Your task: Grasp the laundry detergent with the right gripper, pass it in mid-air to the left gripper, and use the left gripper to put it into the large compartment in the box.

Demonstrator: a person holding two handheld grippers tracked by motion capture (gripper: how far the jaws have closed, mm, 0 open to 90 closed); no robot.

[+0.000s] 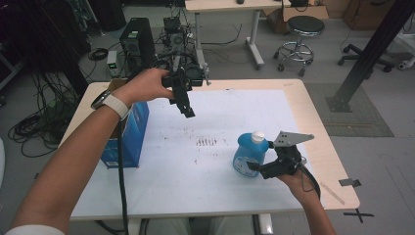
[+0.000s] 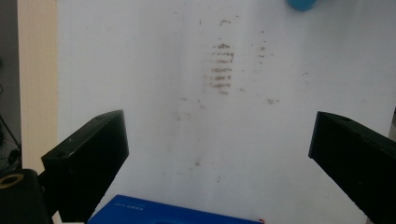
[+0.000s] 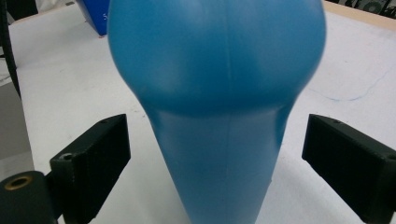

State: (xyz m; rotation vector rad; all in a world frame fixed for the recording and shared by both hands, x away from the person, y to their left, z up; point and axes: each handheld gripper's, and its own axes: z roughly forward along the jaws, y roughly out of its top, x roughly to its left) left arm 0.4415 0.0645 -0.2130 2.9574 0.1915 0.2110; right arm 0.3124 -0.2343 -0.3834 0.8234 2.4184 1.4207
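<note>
The right gripper (image 1: 254,169) has its jaws spread around the blue plastic bottle with a white cap (image 1: 249,152), not touching. The left gripper (image 1: 188,111) hangs spread above the white table (image 1: 220,117), near the blue cardboard box (image 1: 128,134)

Left claw (image 1: 188,111) raised, right claw (image 1: 255,168) low, both agape.

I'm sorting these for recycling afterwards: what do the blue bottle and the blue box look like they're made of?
The blue bottle looks like moulded plastic: smooth, semi-gloss, with a seam down its middle. Its white cap is probably plastic too. The blue box seems to be printed cardboard, with flat faces and sharp edges, though that is less certain.
</note>
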